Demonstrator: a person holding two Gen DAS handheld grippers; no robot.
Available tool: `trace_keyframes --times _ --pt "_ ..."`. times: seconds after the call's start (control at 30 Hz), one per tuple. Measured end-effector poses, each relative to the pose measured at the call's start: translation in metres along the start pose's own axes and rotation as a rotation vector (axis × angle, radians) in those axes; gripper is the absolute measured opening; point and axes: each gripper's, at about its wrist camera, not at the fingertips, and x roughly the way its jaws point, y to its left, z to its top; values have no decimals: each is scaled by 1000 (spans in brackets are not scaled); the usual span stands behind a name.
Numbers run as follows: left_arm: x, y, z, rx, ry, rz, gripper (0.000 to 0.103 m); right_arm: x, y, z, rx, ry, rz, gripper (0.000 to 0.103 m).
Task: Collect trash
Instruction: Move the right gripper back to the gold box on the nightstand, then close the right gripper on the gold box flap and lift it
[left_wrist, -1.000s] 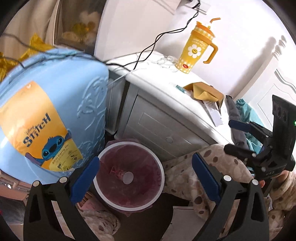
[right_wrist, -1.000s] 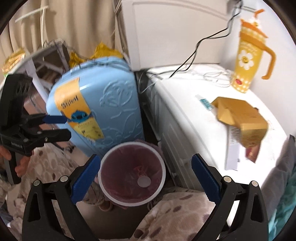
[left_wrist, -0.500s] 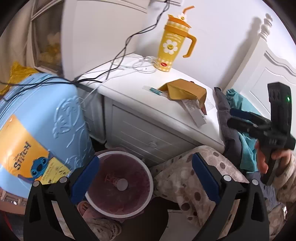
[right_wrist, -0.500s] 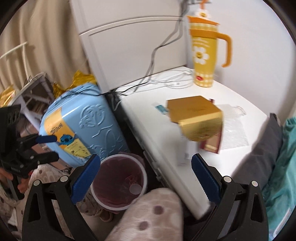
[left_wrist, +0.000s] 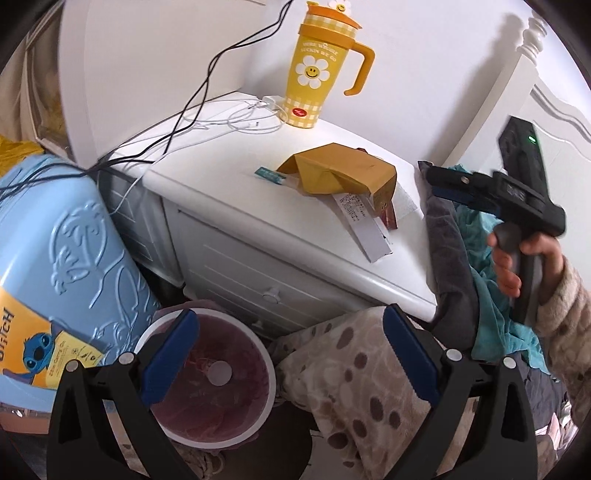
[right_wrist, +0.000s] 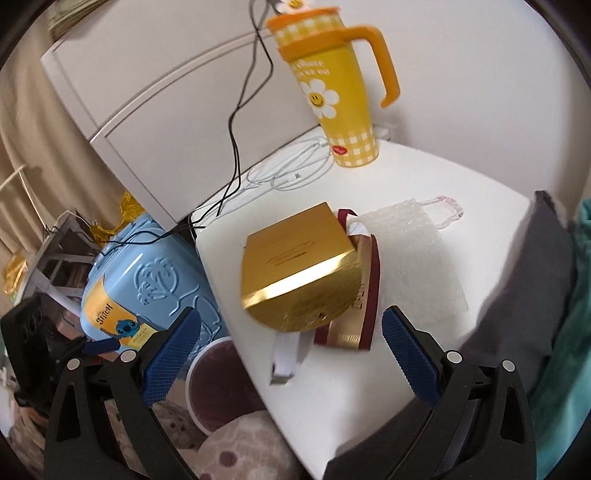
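The gold box (right_wrist: 299, 266) is lying tilted on the white nightstand surface (right_wrist: 461, 177), covering most of the dark red booklet (right_wrist: 354, 314) and the white paper strip (right_wrist: 286, 354) beneath it, so their full shapes are hard to make out. Beside them a sheet of bubble wrap (right_wrist: 413, 254) is lying flat on the same surface. The trash bin (left_wrist: 210, 376), lined in dark red, is sitting on the floor below the nightstand's front; in the right wrist view the surface edge is cutting off half of it. A blue suitcase (left_wrist: 66, 258) is standing just beside the bin, its lower part out of frame.

The right claw (right_wrist: 290, 350) is hovering spread wide above the near edge of the box, pinching nothing (the box is sitting between its fingers in the view, untouched). The left claw (left_wrist: 288, 350) is also spread wide and empty, hanging over the bin and a spotted blanket (left_wrist: 354, 369). A yellow tumbler (left_wrist: 319, 70) is standing upright at the back.
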Motion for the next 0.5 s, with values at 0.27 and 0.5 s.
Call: trace_keyframes --times 0.27,0.5 --pt "23 -9 6 -37 30 24 98 40 -32 17 28 88 75 96" --pt "40 -11 4 -65 68 61 98 54 -37 16 45 118 152 75"
